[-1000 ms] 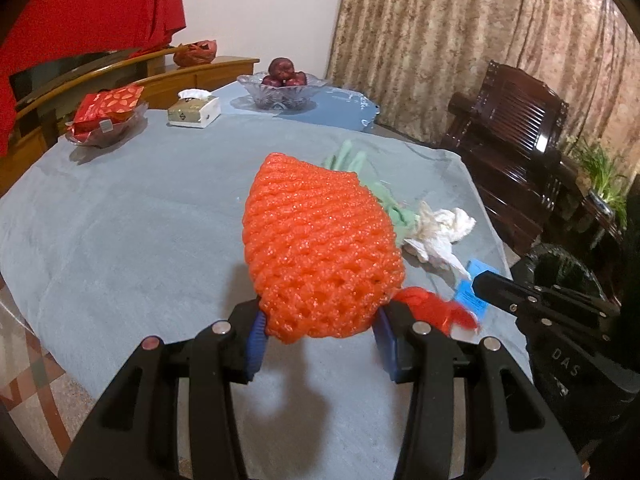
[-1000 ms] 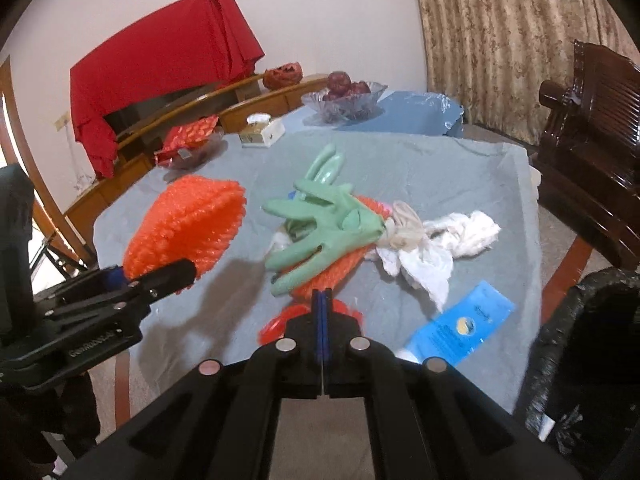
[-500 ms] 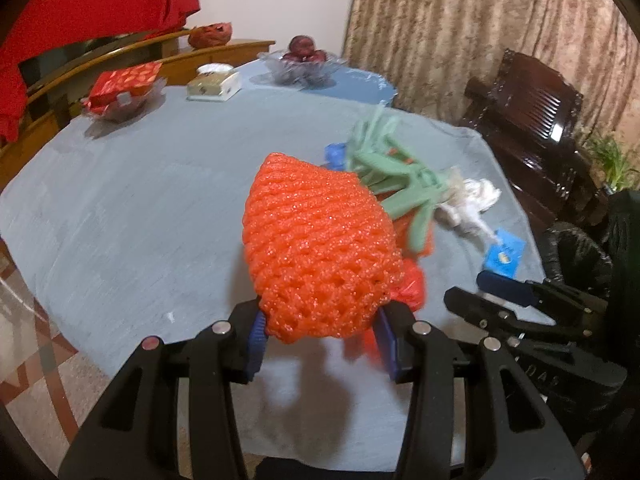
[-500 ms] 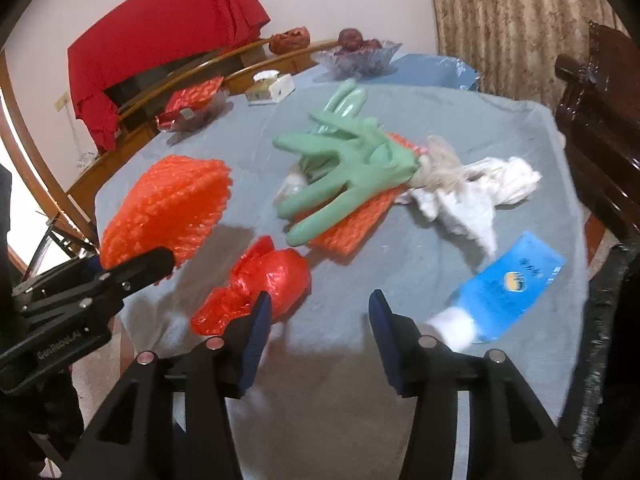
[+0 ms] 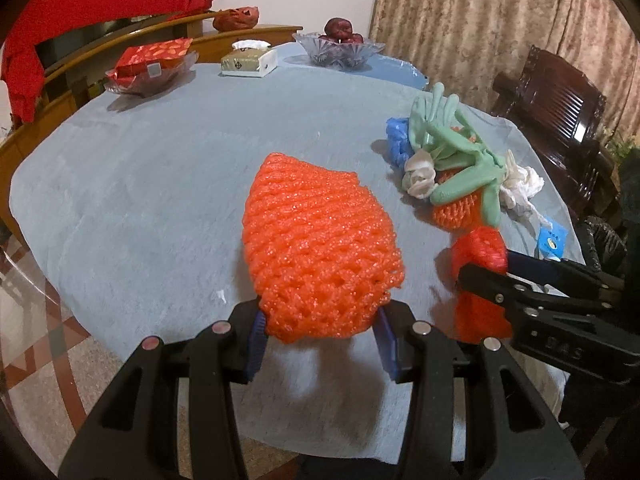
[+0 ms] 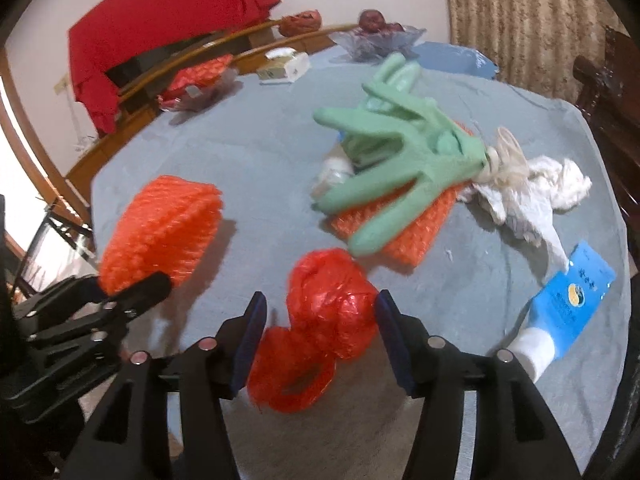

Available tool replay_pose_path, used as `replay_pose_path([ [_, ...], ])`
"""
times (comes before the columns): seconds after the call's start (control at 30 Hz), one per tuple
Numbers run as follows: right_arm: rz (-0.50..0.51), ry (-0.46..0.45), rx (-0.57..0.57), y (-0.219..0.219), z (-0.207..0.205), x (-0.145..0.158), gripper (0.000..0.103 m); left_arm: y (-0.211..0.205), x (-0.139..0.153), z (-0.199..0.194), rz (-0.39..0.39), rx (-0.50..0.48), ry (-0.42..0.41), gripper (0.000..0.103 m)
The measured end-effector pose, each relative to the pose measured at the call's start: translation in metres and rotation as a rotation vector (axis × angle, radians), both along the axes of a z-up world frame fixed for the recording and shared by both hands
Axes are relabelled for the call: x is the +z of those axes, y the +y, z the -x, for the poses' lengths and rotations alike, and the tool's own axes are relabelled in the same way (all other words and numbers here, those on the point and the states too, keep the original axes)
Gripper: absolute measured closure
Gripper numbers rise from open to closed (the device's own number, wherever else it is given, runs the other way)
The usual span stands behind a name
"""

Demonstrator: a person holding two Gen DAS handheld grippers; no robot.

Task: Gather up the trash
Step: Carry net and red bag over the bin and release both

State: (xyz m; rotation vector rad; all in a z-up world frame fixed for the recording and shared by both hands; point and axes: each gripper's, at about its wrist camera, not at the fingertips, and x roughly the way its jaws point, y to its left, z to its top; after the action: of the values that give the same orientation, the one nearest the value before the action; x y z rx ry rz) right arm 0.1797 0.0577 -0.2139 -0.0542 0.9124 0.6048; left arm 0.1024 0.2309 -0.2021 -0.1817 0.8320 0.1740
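Observation:
My left gripper [image 5: 320, 334] is shut on an orange foam fruit net [image 5: 316, 252] and holds it above the grey tablecloth [image 5: 160, 184]; the net also shows in the right wrist view [image 6: 160, 232]. My right gripper [image 6: 320, 330] is open, its jaws on either side of a crumpled red plastic bag [image 6: 324, 320] on the table. Beyond it lie green rubber gloves [image 6: 392, 160] on a second orange net [image 6: 408, 236], white tissue [image 6: 532, 192] and a blue packet [image 6: 576, 296].
At the table's far side stand a glass fruit bowl [image 5: 338, 52], a tissue box [image 5: 248, 62] and a dish of red packets [image 5: 150, 66]. A dark wooden chair [image 5: 560, 120] and a black-lined bin [image 5: 600, 240] are at the right. A crumpled blue item [image 5: 396, 140] lies by the gloves.
My right gripper has opened from shut and moved forward until its jaws straddle the red bag. My left gripper has kept its hold on the orange net and drawn back toward the table's edge.

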Motion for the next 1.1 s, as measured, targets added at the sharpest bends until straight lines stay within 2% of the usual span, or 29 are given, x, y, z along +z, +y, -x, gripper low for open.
replay_pose_path([
  [0.07,0.023,0.027,-0.01,0.0,-0.003,-0.009,0.05,-0.001,-0.002,0.001,0.003,-0.004,0.002,0.059],
  [0.1,0.024,0.036,-0.01,-0.001,-0.004,-0.012,0.06,-0.002,-0.002,0.002,0.005,-0.007,0.003,0.059],
  [0.13,0.032,0.03,-0.016,-0.002,-0.004,-0.013,0.066,-0.002,-0.002,0.002,0.008,-0.009,0.002,0.059],
  [0.3,0.0,0.019,-0.016,-0.015,-0.002,0.0,0.071,-0.008,0.007,0.002,0.007,-0.023,-0.017,0.059],
  [0.5,-0.045,-0.06,-0.057,-0.049,0.013,0.041,0.071,-0.03,0.03,0.0,0.008,-0.065,-0.06,0.059],
  [0.8,-0.06,-0.15,-0.265,-0.162,0.043,0.084,0.07,-0.12,0.066,-0.003,0.046,-0.263,-0.127,0.059],
  [1.1,-0.016,-0.154,-0.497,-0.287,0.072,0.084,0.07,-0.233,0.078,-0.018,0.066,-0.494,-0.144,0.059],
])
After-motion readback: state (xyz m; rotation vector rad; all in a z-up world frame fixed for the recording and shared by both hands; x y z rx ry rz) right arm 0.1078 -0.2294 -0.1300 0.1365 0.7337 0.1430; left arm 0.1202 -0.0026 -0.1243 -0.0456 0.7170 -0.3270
